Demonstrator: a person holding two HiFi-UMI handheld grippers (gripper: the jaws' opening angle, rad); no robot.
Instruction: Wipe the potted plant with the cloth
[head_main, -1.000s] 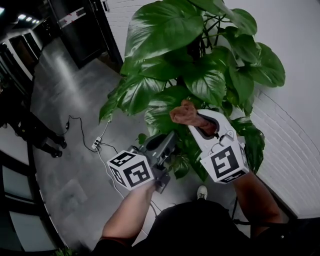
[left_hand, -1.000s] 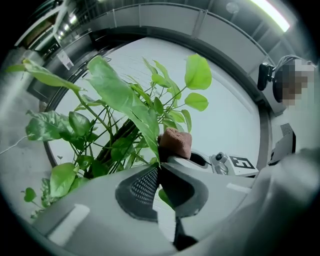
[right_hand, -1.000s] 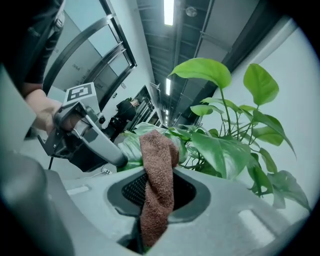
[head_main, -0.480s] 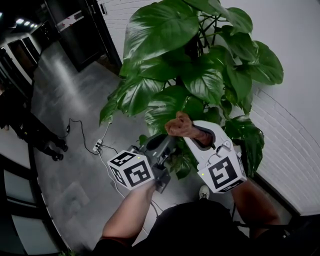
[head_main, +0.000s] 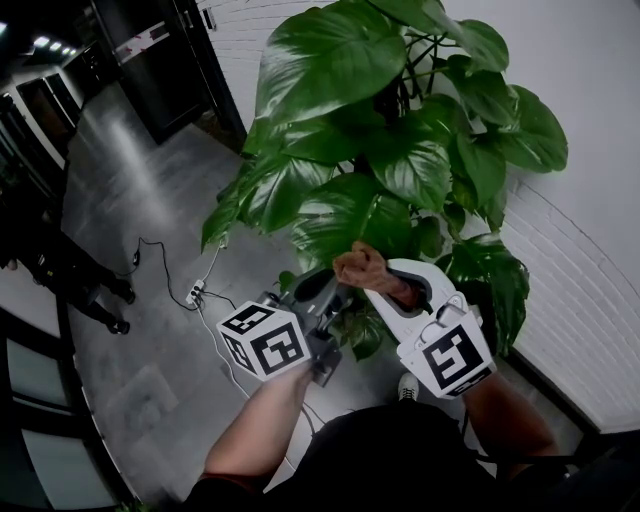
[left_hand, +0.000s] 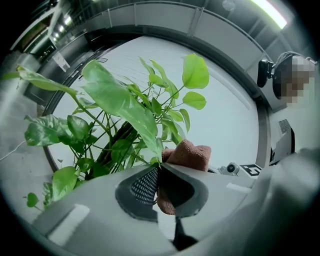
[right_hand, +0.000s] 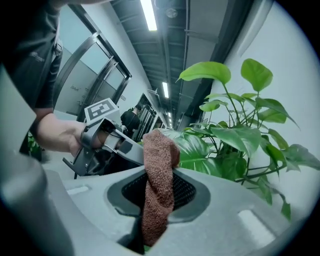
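Note:
The potted plant (head_main: 400, 130) with big glossy green leaves stands against the wall. In the head view my right gripper (head_main: 374, 287) is shut on a bunched brown cloth (head_main: 360, 267), which rests at the near edge of a large low leaf (head_main: 345, 215). The right gripper view shows the cloth (right_hand: 159, 185) hanging out between the jaws. My left gripper (head_main: 336, 287) sits just left of the cloth, under that leaf. Its jaws are shut, and in the left gripper view the leaf's tip (left_hand: 156, 150) runs into the seam between them. The pot is hidden by foliage.
A white brick wall (head_main: 590, 300) runs close along the right. On the grey floor to the left lie a power strip (head_main: 194, 288) and its cable. Someone's legs and shoes (head_main: 95, 290) stand at the far left. A dark doorway (head_main: 160, 60) is behind.
My right gripper has drawn the cloth down the large leaf toward me and slightly left, leaving more of the leaf uncovered. The left gripper has stayed put.

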